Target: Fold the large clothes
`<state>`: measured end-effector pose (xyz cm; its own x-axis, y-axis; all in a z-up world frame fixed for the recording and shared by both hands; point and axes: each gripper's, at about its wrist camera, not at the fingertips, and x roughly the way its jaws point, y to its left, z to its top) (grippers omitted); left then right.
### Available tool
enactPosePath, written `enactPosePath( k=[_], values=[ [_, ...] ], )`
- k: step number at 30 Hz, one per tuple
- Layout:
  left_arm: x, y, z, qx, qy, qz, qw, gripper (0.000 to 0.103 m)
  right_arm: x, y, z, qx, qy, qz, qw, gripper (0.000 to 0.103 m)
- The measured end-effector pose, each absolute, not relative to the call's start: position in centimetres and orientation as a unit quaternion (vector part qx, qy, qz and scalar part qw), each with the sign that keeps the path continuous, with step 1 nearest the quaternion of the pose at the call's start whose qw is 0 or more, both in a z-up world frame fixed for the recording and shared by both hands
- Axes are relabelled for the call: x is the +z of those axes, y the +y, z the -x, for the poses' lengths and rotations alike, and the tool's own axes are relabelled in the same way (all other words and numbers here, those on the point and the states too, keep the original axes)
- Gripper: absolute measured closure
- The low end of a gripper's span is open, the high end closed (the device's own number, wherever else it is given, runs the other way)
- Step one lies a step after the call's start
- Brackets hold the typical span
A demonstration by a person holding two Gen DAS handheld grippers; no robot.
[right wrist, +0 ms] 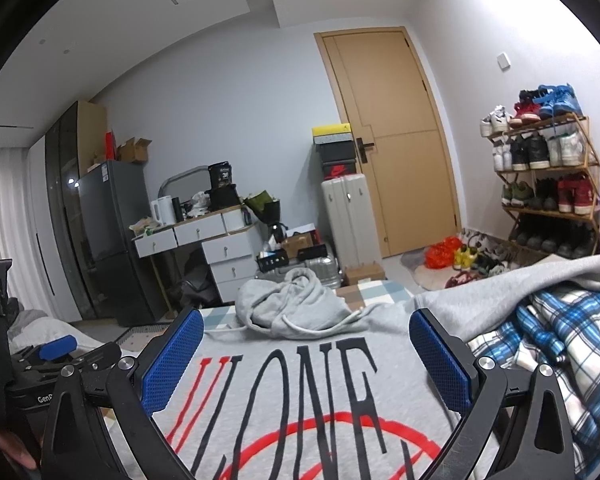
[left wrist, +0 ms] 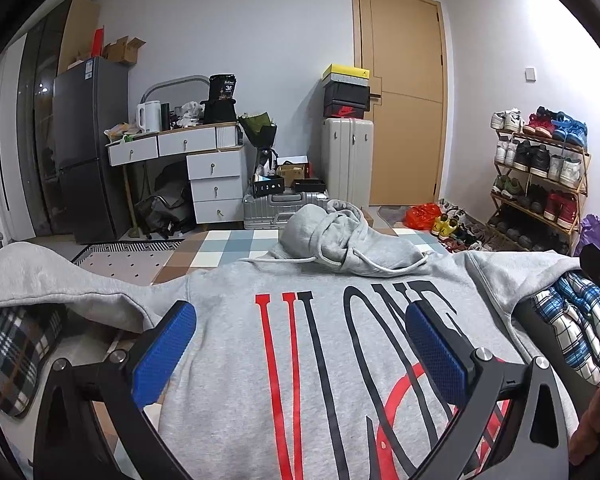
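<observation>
On the checked bedspread (left wrist: 236, 242), both claws (left wrist: 300, 344) (right wrist: 306, 354) hover released over the soft grey hoodie (left wrist: 228, 360).

A: What do we see ahead of our right gripper (right wrist: 306, 360)?

B: Its jaws stand wide apart, empty, above the grey hoodie (right wrist: 300, 392) lying flat, print up, hood (right wrist: 296, 304) bunched at the far end.

A: To our right?

B: A blue plaid shirt (right wrist: 556, 344), partly under one sleeve (right wrist: 540, 276).

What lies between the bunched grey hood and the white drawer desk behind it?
In the right wrist view, a strip of checked rug lies between the hood and the desk.
</observation>
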<state>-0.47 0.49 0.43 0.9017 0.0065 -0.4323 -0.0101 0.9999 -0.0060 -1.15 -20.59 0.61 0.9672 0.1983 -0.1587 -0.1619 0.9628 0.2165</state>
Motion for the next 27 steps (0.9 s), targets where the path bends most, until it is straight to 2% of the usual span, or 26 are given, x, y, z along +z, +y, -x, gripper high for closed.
enactPosePath(
  k=[27],
  values=[
    [-0.1, 0.52, 0.65, 0.012, 0.218, 0.002, 0.976, 0.001, 0.6, -20.87, 1.01, 0.106, 0.103, -0.116, 0.982, 0.0]
  ],
)
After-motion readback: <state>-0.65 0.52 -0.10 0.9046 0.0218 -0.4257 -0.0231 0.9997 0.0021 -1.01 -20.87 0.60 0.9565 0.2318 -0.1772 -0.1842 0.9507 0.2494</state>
